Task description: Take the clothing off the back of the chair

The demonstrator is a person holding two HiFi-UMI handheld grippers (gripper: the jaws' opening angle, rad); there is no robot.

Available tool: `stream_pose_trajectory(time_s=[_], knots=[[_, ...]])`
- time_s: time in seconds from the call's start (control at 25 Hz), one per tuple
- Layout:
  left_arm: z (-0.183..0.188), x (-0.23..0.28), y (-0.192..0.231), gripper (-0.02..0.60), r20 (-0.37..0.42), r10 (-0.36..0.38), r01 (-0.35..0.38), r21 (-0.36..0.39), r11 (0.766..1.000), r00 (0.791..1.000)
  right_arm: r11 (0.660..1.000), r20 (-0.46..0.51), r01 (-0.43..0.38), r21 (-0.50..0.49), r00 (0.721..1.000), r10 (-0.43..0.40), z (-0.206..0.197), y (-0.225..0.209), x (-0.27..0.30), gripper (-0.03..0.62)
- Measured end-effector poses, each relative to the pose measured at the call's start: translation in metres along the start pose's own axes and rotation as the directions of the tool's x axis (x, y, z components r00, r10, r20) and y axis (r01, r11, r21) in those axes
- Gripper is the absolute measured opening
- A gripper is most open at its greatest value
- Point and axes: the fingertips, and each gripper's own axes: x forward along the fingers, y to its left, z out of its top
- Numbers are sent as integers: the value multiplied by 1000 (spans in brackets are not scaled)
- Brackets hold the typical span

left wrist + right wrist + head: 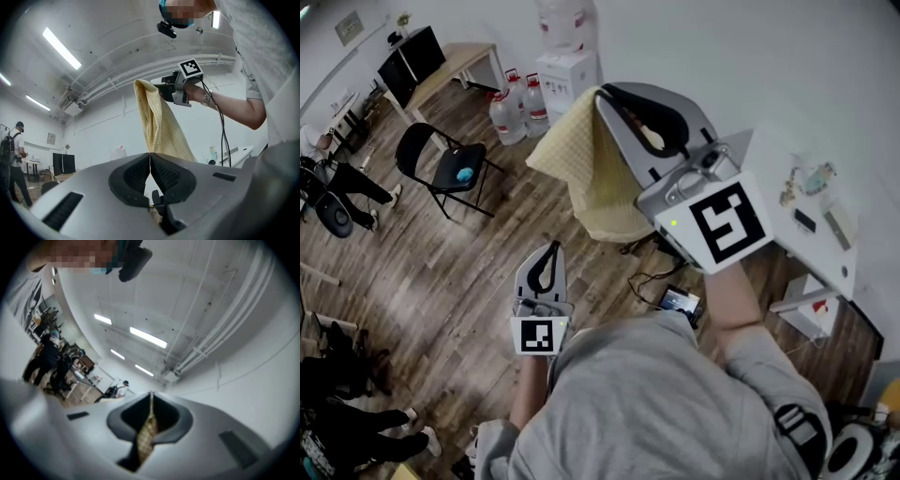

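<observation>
Two grippers are up, and the right gripper [605, 92] has its fingers pinching the top edge of the yellow checked clothing [586, 173], which hangs free in the air above the wooden floor [487, 272]. The left gripper [550, 248] sits lower and nearer the person, fingers pressed together on nothing, well apart from the cloth. Beyond the hanging cloth stand big water bottles [517, 105] and a white dispenser [565, 70]. A black folding chair [441, 159] stands off to the left, and a white counter [769, 159] with small items is on the right. The cloth hides whatever stands under it; only a dark base and cables peek out below.
</observation>
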Motion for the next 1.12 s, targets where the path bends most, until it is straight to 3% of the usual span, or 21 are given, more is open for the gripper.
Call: stream_pose_trajectory(time_s=[0.2, 0.4, 1.12], knots=[[3, -14, 10, 35, -11, 71, -71, -17, 997, 997, 997, 8, -71, 42, 997, 71, -8, 21, 17, 43], [-3, -38, 28, 35, -47, 151, -150, 14, 989, 987, 986, 51, -149, 78, 988, 145, -4, 48, 36, 43], [-4, -83, 53, 35, -92, 396, -392, 54, 918, 914, 905, 176, -393, 160, 914, 366, -1, 111, 76, 43]])
